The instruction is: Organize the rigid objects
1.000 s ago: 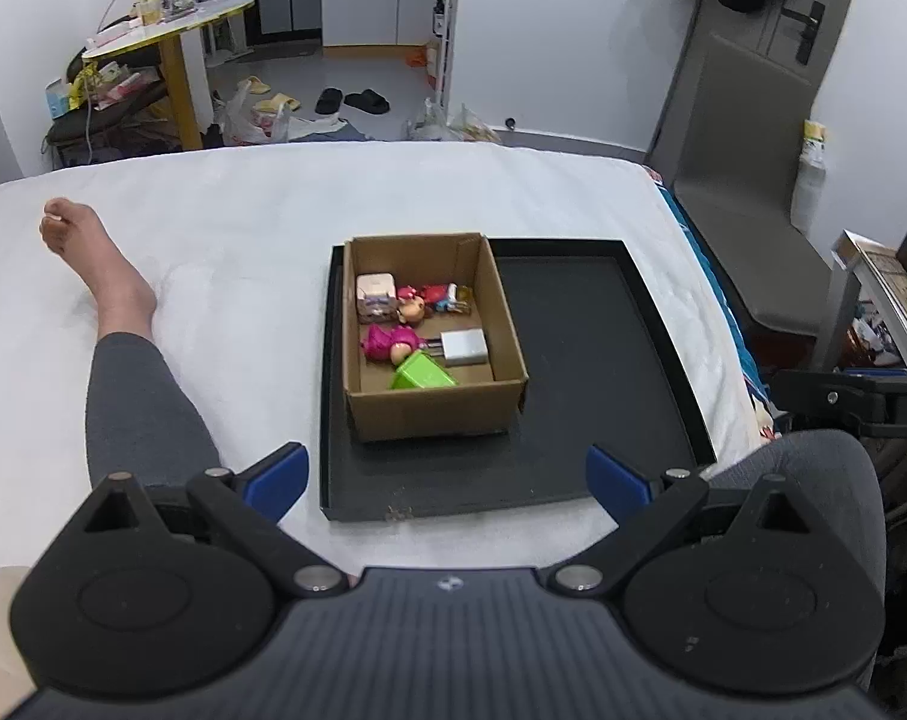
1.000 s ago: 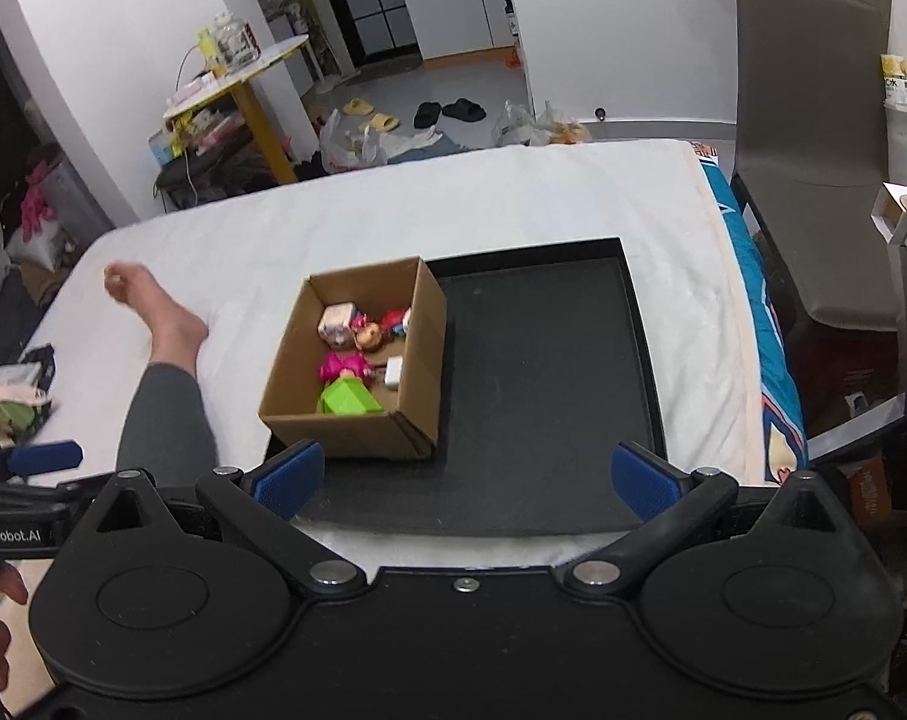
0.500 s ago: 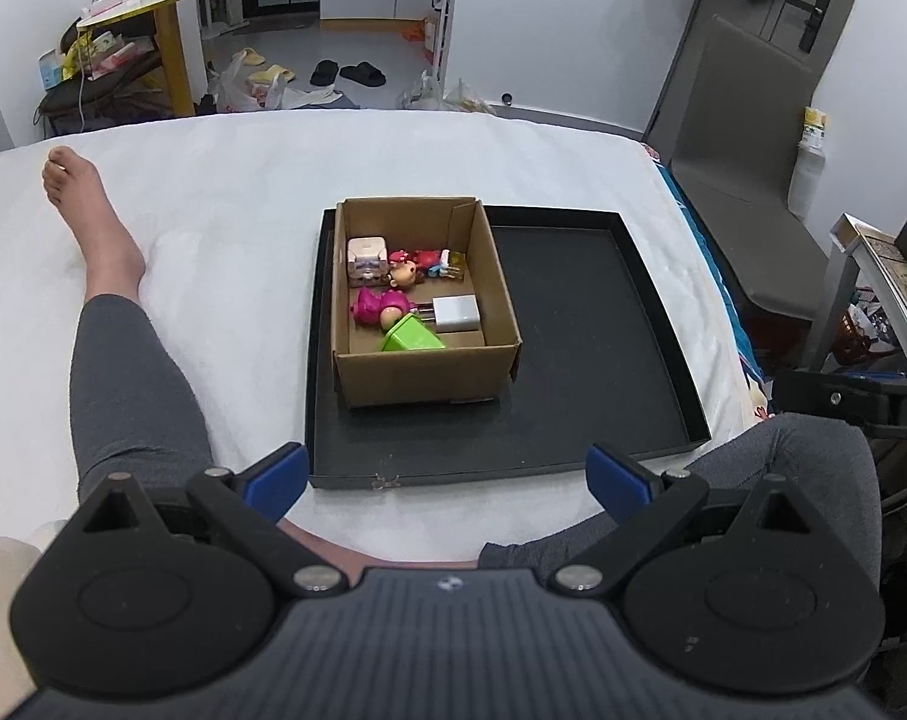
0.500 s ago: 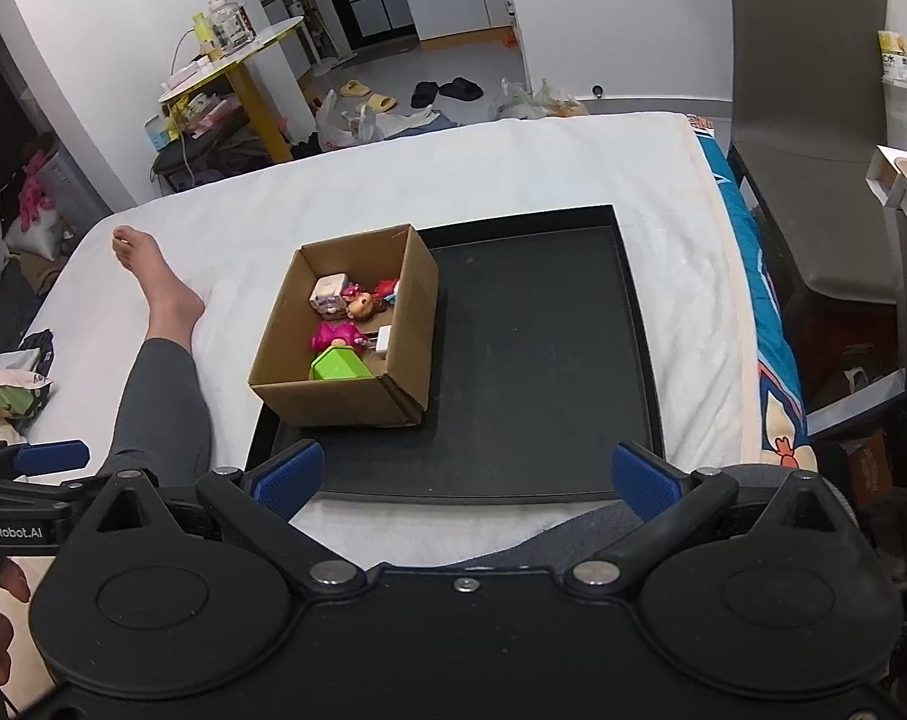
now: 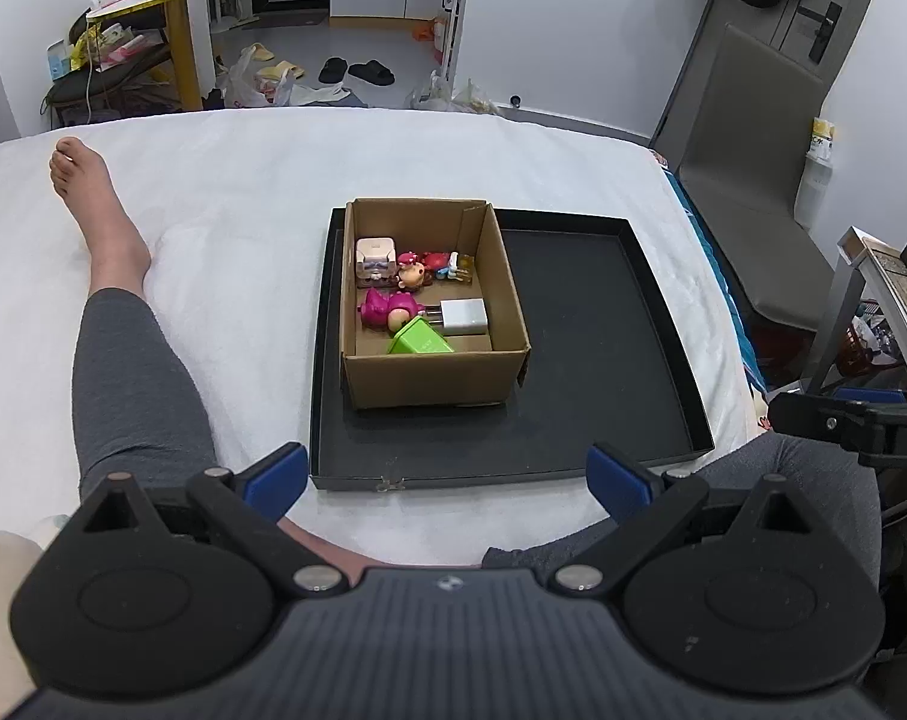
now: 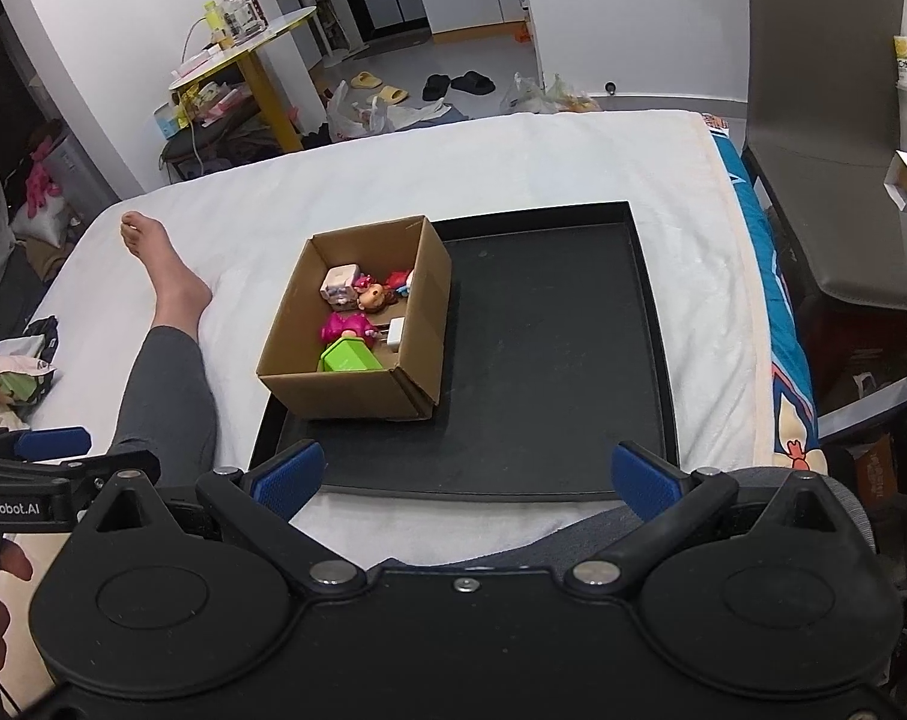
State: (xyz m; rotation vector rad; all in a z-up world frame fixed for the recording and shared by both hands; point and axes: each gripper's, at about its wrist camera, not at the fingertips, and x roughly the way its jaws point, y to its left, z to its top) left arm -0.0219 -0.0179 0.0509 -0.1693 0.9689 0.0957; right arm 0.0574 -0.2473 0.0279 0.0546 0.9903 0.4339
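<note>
A brown cardboard box (image 5: pixel 429 375) (image 6: pixel 357 396) stands at the left of a black tray (image 5: pixel 597 420) (image 6: pixel 549 420) on the white bed. Inside it lie a green block (image 5: pixel 420 341) (image 6: pixel 348 357), a pink doll (image 5: pixel 384 311) (image 6: pixel 345 324), a white charger (image 5: pixel 464 316) (image 6: pixel 396 333), a small pink-white toy (image 5: pixel 374 255) (image 6: pixel 339 285) and a red doll (image 5: pixel 417 270) (image 6: pixel 375 297). My left gripper (image 5: pixel 447 477) is open and empty, near the tray's front edge. My right gripper (image 6: pixel 468 474) is open and empty, also at the front edge.
The person's left leg and bare foot (image 5: pixel 87 198) (image 6: pixel 159 264) lie on the bed left of the tray; a knee (image 5: pixel 813 480) is at the right. A grey chair (image 6: pixel 831 120) stands beyond the bed's right edge. The floor beyond holds slippers, bags and a yellow table (image 5: pixel 177 18).
Both grippers have drawn back from the tray and box, which now sit farther away in both views. Both stay open and empty.
</note>
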